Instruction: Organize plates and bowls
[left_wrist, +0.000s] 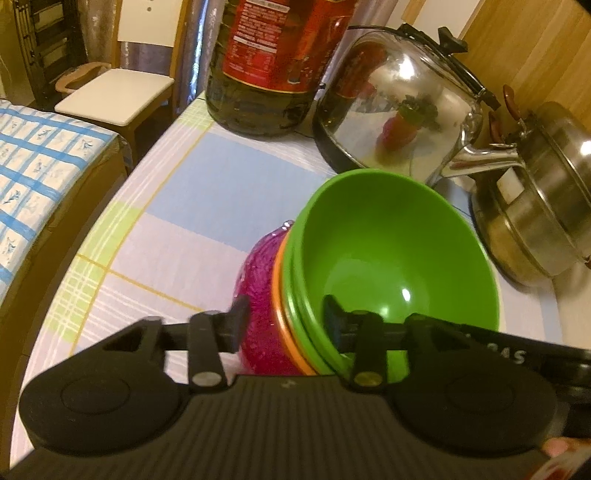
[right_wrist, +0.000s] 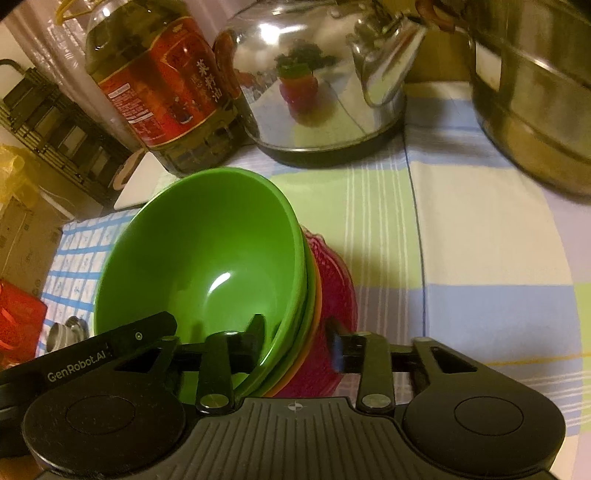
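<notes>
So the bowl stack sat on the checked tablecloth (right_wrist: 461, 229): a green bowl (left_wrist: 399, 254) on top, another green one and an orange one (left_wrist: 286, 325) nested under it, all inside a pink glass bowl (left_wrist: 258, 295) at the bottom. Both grippers straddled its near rim from opposite sides. The left gripper (left_wrist: 286, 317) had one finger outside the pink bowl and the other inside the green one, jaws part open with a gap at the pads, so not clamping. The right gripper (right_wrist: 297, 332) was the same, one finger inside the green bowl and one out by the pink glass, loose too. Past the stack stood an oil bottle (right_wrist: 159, 85), a shiny kettle (right_wrist: 314, 81) and a steel pot (right_wrist: 535, 96), well apart from the bowls.
</notes>
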